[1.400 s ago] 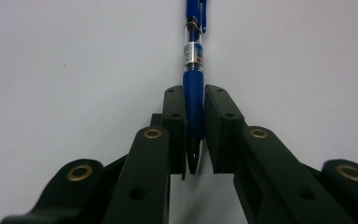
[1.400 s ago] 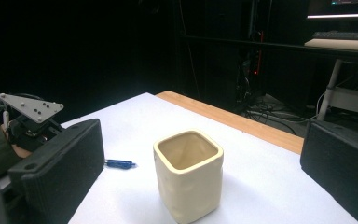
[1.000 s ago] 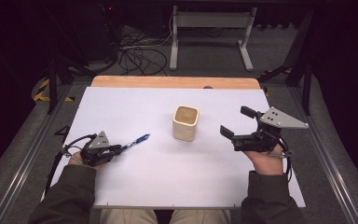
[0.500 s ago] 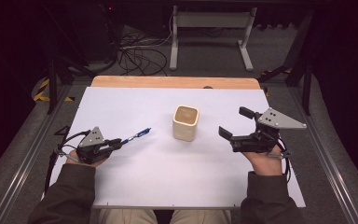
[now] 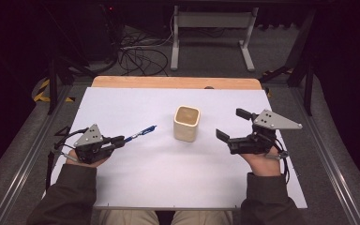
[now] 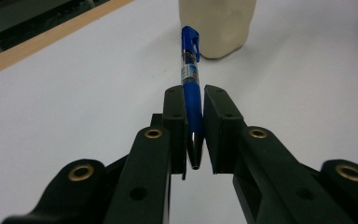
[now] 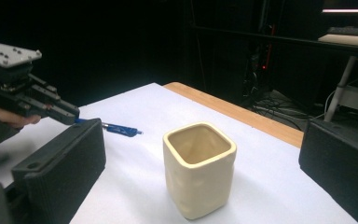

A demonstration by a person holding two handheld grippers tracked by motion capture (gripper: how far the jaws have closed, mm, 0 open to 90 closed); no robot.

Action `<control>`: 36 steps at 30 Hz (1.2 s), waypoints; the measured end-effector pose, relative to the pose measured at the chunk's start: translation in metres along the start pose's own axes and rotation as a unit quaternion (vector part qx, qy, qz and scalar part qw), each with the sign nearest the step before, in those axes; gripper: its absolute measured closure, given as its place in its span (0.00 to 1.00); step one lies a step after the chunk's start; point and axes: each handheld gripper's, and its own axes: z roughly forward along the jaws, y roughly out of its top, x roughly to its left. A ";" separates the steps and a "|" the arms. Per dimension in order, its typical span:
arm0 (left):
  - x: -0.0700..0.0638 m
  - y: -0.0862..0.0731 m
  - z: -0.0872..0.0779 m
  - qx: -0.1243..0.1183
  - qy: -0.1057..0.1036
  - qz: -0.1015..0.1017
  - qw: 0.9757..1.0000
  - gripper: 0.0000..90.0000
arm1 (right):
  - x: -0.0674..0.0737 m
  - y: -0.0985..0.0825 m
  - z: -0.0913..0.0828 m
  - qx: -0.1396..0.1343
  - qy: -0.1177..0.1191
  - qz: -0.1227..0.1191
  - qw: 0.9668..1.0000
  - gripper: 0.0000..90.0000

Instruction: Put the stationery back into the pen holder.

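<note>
A blue pen (image 5: 140, 133) is clamped at its writing end between the jaws of my left gripper (image 5: 118, 139), which is shut on it at the table's left. In the left gripper view the pen (image 6: 189, 70) sticks out forward from the pads (image 6: 175, 116), clip end toward the cream square cup (image 6: 219, 23). The pen hangs a little above the white sheet. The cup (image 5: 186, 123) stands upright and empty at the middle of the table. My right gripper (image 5: 231, 123) hovers to the right of the cup, open, with nothing between its jaws; its own view looks at the cup (image 7: 199, 170).
The white sheet (image 5: 168, 187) covers the table, with a wooden edge (image 5: 168, 82) along the far side. Beyond it are a dark floor, cables (image 5: 136, 54) and a metal stand (image 5: 211, 28). Metal rails run along both sides of the table.
My left gripper has risen with the pen, whose far end now sits higher in the high view. The right gripper and the cup have stayed where they were.
</note>
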 end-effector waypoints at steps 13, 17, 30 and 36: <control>-0.010 0.019 -0.008 -0.021 -0.014 -0.016 1.000 0.89 | 0.012 -0.004 0.017 0.034 0.022 -0.040 0.998 0.07; -0.015 0.025 -0.010 -0.023 -0.017 -0.014 1.000 0.89 | 0.016 -0.005 0.022 0.046 0.027 -0.054 0.997 0.12; -0.029 0.040 -0.011 -0.030 -0.029 -0.012 0.999 0.89 | 0.045 -0.010 0.048 0.063 0.025 -0.150 0.986 0.36; -0.036 0.046 -0.010 -0.030 -0.036 -0.012 0.999 0.89 | 0.065 -0.016 0.065 0.067 0.030 -0.204 0.976 0.43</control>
